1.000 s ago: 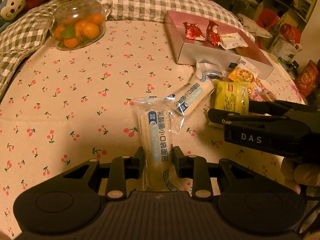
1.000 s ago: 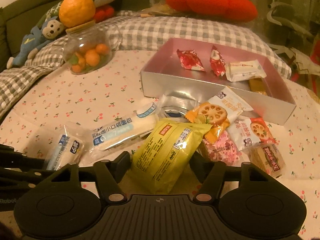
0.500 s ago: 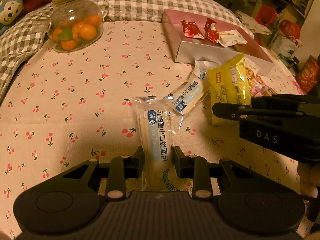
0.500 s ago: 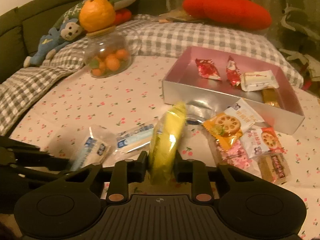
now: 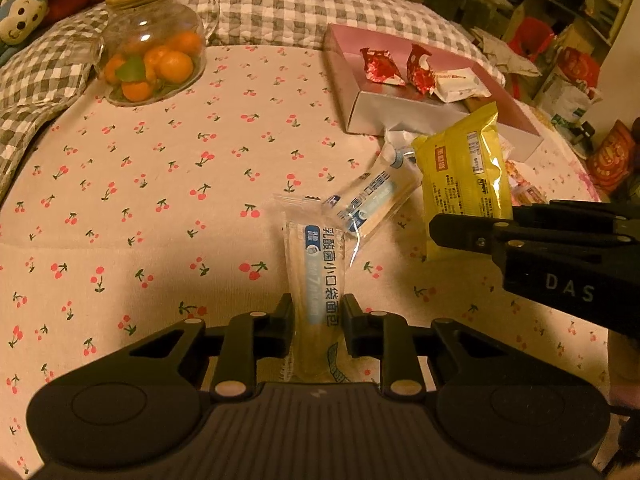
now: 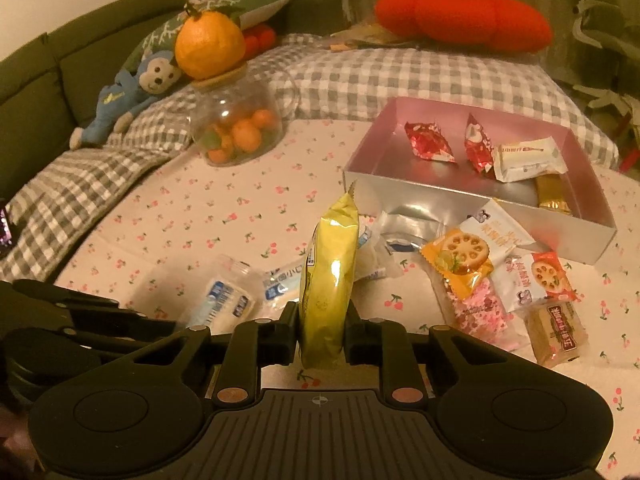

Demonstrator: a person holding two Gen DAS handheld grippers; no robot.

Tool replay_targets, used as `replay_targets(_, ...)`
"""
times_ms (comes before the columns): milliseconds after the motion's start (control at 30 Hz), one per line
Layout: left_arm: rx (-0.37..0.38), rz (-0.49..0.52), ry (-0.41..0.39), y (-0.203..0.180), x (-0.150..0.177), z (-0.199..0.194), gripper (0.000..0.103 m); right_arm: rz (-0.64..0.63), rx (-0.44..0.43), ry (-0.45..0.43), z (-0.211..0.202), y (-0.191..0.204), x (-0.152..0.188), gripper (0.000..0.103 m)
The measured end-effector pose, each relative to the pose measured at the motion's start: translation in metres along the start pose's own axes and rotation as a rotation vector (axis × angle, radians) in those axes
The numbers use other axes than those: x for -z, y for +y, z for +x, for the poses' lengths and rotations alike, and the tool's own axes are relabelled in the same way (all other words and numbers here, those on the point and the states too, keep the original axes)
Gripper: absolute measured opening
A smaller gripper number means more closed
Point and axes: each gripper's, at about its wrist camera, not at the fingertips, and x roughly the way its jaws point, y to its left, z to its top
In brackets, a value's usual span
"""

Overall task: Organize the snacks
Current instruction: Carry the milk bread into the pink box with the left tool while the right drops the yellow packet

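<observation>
Right hand-held gripper (image 6: 322,336) clamps the yellow packet (image 6: 330,276) edgewise; left hand-held gripper (image 5: 317,320) pinches the bread pouch (image 5: 314,280). Both likely light, crushable, slippery film.

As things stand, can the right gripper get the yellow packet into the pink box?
Probably yes. The right gripper is shut on the yellow packet, held on edge above the tablecloth. The pink box lies ahead to its right, open-topped with bare floor at its near left; only loose snacks lie low between.
</observation>
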Motion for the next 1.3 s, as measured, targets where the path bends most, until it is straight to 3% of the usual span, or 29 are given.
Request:
replay_targets(933, 0.096, -0.043, -0.092, -0.036, -0.035, -0.013, 0.019, 0.142, 0.040, -0.107, -0.037, -0.051, -0.027, 0.021)
replay_targets(1300, 0.076, -0.036, -0.152, -0.048, -0.066, -0.011, 0.019, 0.182, 0.109, -0.106, -0.035, -0.093, -0.046, 0.021)
